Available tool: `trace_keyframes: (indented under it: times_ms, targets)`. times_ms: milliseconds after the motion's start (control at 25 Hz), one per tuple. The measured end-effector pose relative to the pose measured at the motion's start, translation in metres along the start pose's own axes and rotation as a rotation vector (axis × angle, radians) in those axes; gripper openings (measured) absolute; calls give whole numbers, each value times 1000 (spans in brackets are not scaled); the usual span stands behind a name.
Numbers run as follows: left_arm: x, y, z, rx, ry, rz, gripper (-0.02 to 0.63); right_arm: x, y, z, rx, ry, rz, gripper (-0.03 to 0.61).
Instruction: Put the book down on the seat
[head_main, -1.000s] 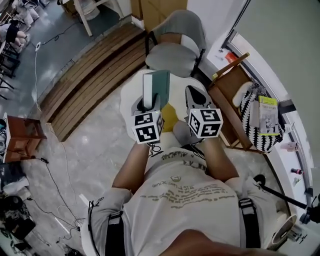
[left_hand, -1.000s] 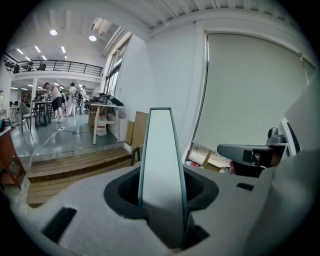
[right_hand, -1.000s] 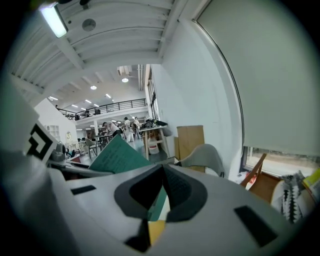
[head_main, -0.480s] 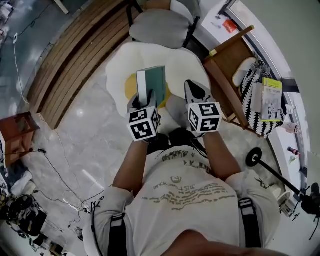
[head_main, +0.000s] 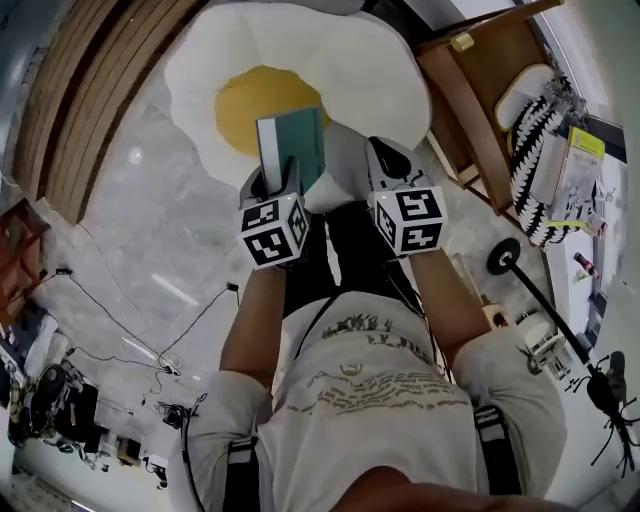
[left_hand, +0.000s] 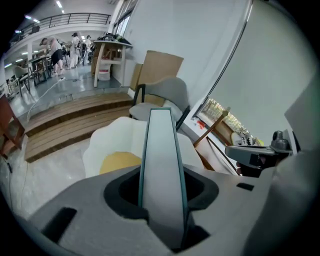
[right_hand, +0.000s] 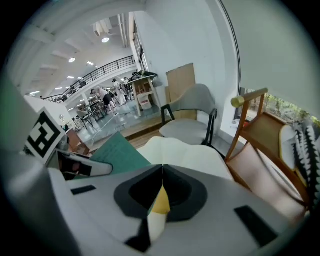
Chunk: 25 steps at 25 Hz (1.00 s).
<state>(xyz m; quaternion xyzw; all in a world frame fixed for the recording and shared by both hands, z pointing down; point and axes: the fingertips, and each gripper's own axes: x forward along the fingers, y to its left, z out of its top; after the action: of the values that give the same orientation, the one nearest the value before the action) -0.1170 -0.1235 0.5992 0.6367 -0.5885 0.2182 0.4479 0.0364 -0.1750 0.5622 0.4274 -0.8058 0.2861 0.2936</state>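
Note:
A teal book (head_main: 293, 147) stands upright in my left gripper (head_main: 281, 182), whose jaws are shut on its lower end. In the left gripper view the book's pale page edge (left_hand: 162, 155) runs up between the jaws of that gripper (left_hand: 162, 197). Just ahead of it on the floor lies a fried-egg cushion (head_main: 380, 70), white with a yellow centre. My right gripper (head_main: 386, 168) hovers beside the book, shut and empty. In the right gripper view the tips of that gripper (right_hand: 162, 170) meet, with the book (right_hand: 122, 152) at the left.
A grey chair (left_hand: 160, 100) stands behind the cushion, before wooden steps (head_main: 60, 90). To the right are a wooden chair (head_main: 480, 90) and a black-and-white striped bag (head_main: 535, 130). A stand's round foot (head_main: 505, 258) and cables (head_main: 130, 320) lie on the marble floor.
The view has swung forward and down: the cushion now fills the top of the head view and the grey chair has left it. Both grippers kept their pose, the book still held.

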Motion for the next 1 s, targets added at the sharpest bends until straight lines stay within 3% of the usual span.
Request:
trace_keyframes:
  times_ms: [240,600,840,1000]
  targets:
    - [62,22,-58,-106,74,-21,175,42,-25,-77,39,87,-5,28]
    - [163,44,-118,-568,68,-203,175,91,-60,-134,85,99,-9,28]
    - [223,37,-139,-725,29,-342,175,107,-77,-143,102,62,10,28]
    - [252,48,-161,-954,-44,-461,175,109,-83,-145,106,51,20,28]
